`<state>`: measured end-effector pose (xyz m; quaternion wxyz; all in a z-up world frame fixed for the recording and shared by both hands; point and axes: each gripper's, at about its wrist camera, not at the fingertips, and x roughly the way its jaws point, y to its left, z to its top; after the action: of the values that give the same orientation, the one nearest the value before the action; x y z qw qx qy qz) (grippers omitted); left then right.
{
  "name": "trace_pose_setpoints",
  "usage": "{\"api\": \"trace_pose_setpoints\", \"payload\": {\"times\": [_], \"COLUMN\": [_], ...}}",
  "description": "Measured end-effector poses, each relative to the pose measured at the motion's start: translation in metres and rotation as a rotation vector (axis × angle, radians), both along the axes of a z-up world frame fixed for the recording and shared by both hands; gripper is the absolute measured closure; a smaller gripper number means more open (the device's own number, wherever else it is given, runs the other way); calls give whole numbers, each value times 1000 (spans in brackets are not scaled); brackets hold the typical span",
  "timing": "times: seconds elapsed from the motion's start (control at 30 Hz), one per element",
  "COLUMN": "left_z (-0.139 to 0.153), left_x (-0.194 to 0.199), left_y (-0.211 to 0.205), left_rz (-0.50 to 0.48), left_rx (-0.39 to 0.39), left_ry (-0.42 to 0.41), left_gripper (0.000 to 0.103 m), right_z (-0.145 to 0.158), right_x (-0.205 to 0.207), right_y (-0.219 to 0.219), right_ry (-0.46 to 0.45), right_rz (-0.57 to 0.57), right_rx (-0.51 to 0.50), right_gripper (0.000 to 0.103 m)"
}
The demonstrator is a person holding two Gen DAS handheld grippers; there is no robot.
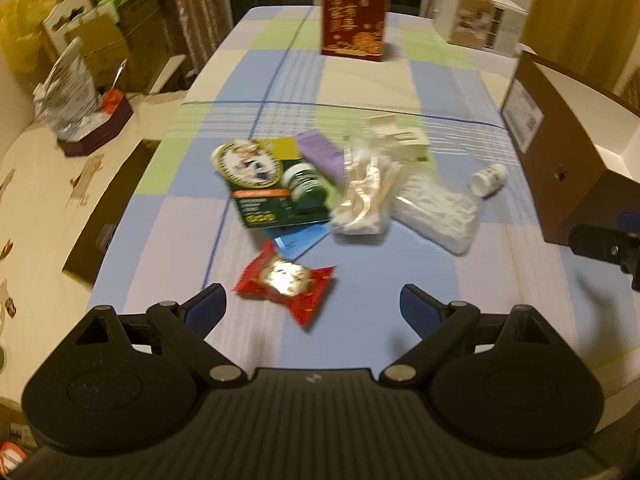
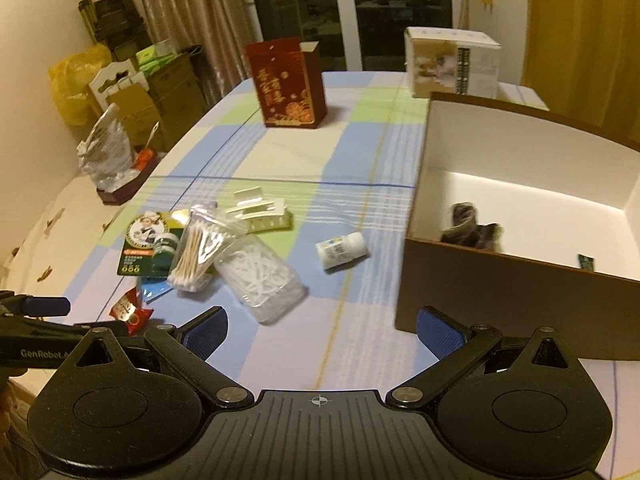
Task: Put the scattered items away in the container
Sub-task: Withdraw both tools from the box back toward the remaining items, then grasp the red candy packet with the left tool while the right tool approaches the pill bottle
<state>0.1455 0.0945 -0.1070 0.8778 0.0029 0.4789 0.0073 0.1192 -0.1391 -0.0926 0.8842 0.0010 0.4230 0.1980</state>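
Observation:
A pile of small items lies mid-table: a red snack packet (image 1: 288, 286), a green card pack (image 1: 266, 184), a bag of cotton swabs (image 1: 366, 190), a clear bag of white picks (image 2: 262, 276), a cream clip (image 2: 260, 210) and a small white bottle (image 2: 340, 249). The brown box (image 2: 500, 292) with white inside stands at the right and holds a dark crumpled item (image 2: 470, 230). My left gripper (image 1: 314, 310) is open just short of the red packet. My right gripper (image 2: 322, 330) is open over bare cloth, left of the box.
A red gift box (image 2: 288, 84) and a white carton (image 2: 452, 64) stand at the far end of the checked tablecloth (image 2: 360, 152). A foil bag on a dark tray (image 2: 112, 160) sits on a side surface at the left. Cardboard boxes (image 1: 104, 40) line the wall.

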Motion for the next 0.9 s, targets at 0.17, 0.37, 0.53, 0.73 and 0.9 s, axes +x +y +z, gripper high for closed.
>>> {"api": "trace_pose_setpoints", "payload": {"times": [0.17,0.37,0.53,0.73,0.9], "left_z": [-7,-21,-29,-40,-47], "left_x": [2,16,31,48,56], "left_y": [14,21,24,27,33], "left_rz": [17,7,30,53,93], "left_rx": [-3,-26,-41,-84,-125], "left_ry": [-2,42,61,105,122], "left_gripper": [16,19,25,39,47], "right_z": [-9,-20,-23,-29,-35], "right_x": [6,16,25,38,50], "right_y": [15,26,38,51,54], "right_ry": [11,41,38,36,44], "right_rz": [31,33,21,-32,-89], "right_rx": [-5,1,32,78,104], "right_gripper": [0,0,0,0,0]}}
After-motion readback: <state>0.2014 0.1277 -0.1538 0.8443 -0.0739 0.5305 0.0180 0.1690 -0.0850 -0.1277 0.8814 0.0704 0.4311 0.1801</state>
